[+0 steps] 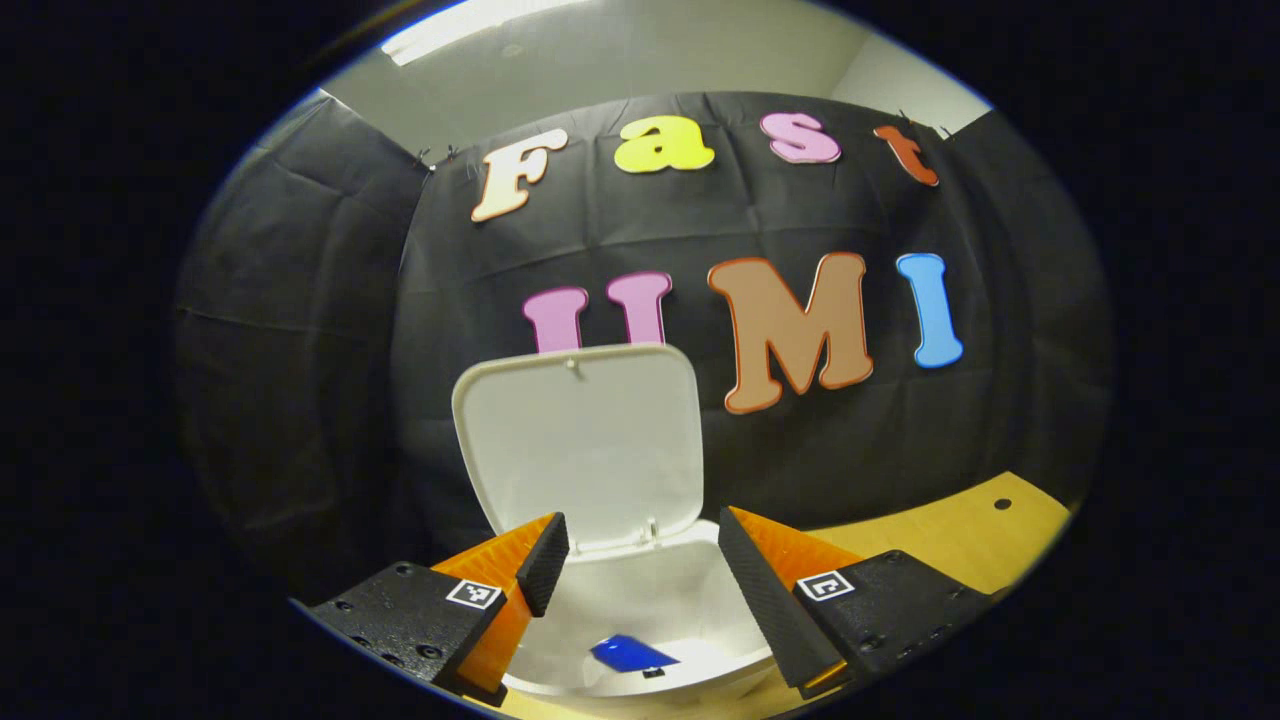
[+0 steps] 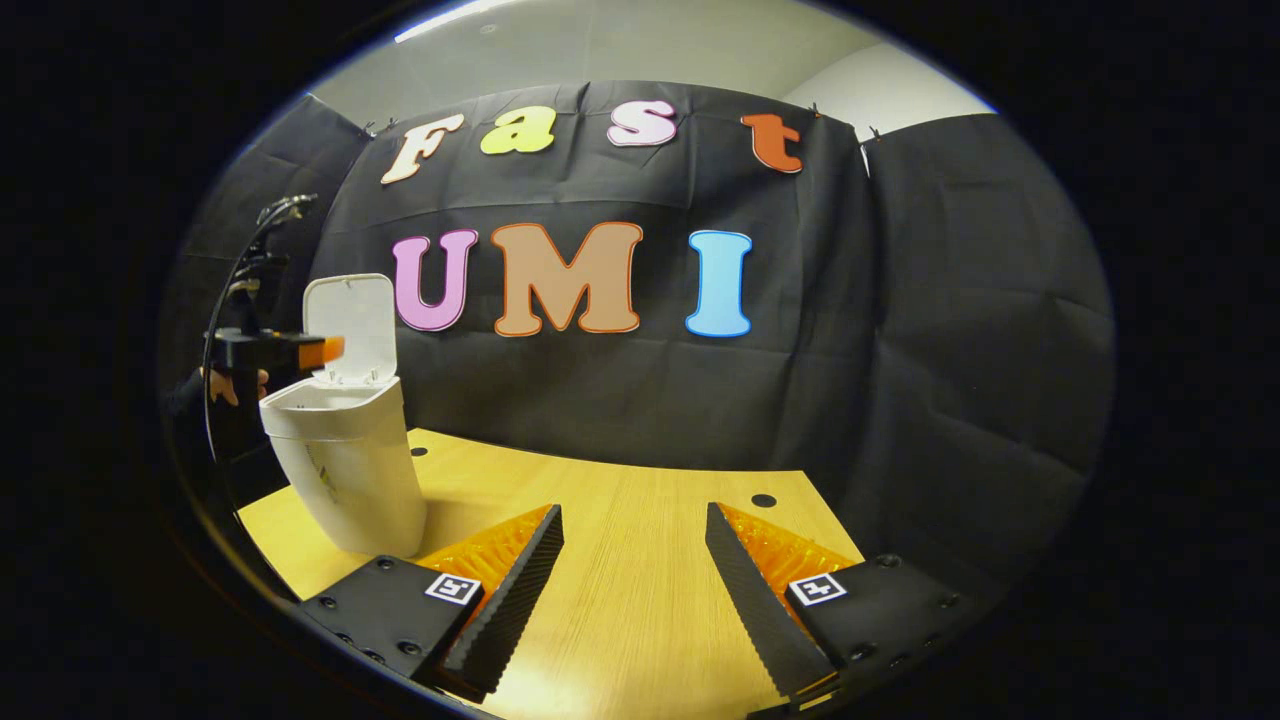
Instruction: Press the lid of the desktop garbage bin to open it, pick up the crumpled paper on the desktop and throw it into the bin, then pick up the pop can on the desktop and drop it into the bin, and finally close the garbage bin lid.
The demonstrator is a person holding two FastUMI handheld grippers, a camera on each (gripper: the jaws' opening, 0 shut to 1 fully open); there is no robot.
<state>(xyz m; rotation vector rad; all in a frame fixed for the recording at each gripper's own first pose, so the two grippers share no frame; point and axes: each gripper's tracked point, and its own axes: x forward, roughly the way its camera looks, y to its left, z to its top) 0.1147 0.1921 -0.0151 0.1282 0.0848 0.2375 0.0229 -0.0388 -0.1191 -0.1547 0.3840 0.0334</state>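
- Now the left hand-held gripper [image 1: 640,590] hangs right over the open bin [image 1: 640,600], fingers wide, holding nothing; a blue thing [image 1: 630,653], likely the can, lies inside below it.
- Straight ahead of it the lid [image 1: 585,440] stands upright, ready to close.
- Well off to the side, the right hand-held gripper [image 2: 635,590] is wide and empty over the tabletop [image 2: 640,500].

White bin [image 2: 345,470] stands on the wooden table [image 2: 640,520], seemingly alone.
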